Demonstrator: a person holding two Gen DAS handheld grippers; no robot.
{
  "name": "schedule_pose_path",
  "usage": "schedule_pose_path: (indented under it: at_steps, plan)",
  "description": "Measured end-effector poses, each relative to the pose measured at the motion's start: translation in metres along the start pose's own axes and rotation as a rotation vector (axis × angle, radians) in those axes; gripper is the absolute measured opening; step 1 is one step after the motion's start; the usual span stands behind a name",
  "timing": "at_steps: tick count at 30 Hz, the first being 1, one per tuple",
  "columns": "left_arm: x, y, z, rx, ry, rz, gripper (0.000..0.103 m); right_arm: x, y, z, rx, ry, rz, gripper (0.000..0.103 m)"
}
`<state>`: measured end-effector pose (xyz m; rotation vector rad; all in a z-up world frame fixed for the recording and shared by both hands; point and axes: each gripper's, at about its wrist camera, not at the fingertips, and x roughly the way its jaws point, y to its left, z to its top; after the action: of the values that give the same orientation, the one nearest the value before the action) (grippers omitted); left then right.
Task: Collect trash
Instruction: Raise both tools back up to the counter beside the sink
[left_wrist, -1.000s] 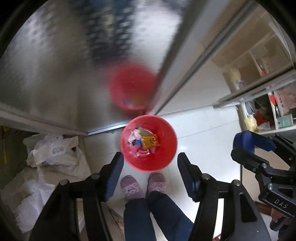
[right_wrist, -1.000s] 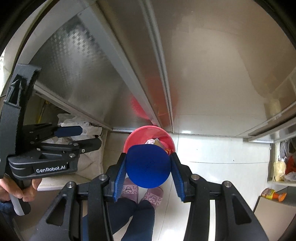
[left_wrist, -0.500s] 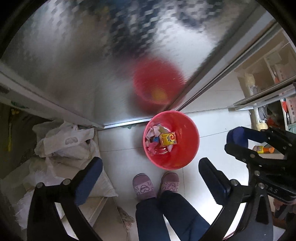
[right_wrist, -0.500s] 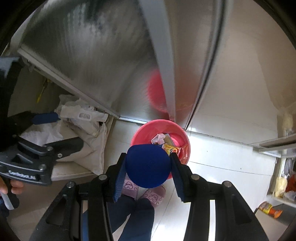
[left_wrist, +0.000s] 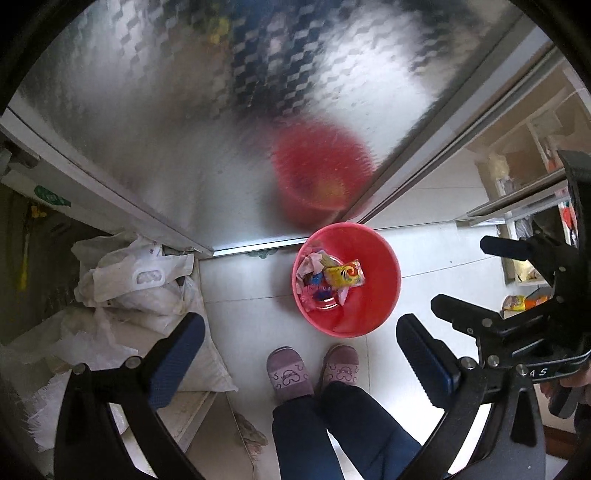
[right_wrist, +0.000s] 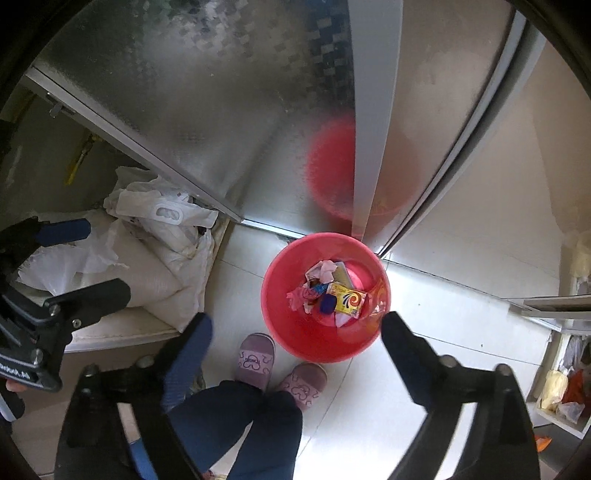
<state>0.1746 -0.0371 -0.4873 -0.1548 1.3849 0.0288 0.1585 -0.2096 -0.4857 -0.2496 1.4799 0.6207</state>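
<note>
A red bin (left_wrist: 382, 295) (right_wrist: 321, 343) stands on the white floor against a frosted door. It holds crumpled paper, a yellow wrapper (left_wrist: 343, 275) (right_wrist: 347, 297) and a round blue piece (right_wrist: 327, 304). Both grippers point down over it. My left gripper (left_wrist: 299, 328) is open with nothing between its blue-padded fingers (left_wrist: 177, 350). My right gripper (right_wrist: 297, 323) has its jaws opening wide, and nothing is between them. Each gripper shows at the edge of the other's view: the right gripper (left_wrist: 469, 273) and the left gripper (right_wrist: 99, 258).
White plastic bags (left_wrist: 136, 280) (right_wrist: 162, 221) lie heaped on a low ledge left of the bin. A person's purple slippers (left_wrist: 290, 373) (right_wrist: 255, 356) stand just before it. The frosted glass door (left_wrist: 184, 129) mirrors the bin. Cluttered shelves (left_wrist: 524, 221) are at the right.
The right gripper's jaws have spread and the round blue piece held between them has dropped into the bin. The left gripper's jaws went wider and both hands shifted over the bin.
</note>
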Motion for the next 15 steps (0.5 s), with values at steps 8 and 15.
schedule_pose_path:
  at_steps: [8, 15]
  plan:
    - [-0.074, -0.011, 0.001, 0.034, -0.045, -0.011, 0.103, -0.066, 0.01, -0.008, 0.02, -0.031, -0.03, 0.101]
    - [-0.168, -0.035, 0.004, 0.092, -0.107, -0.037, 0.103, -0.16, 0.02, -0.013, 0.061, -0.1, -0.049, 0.102]
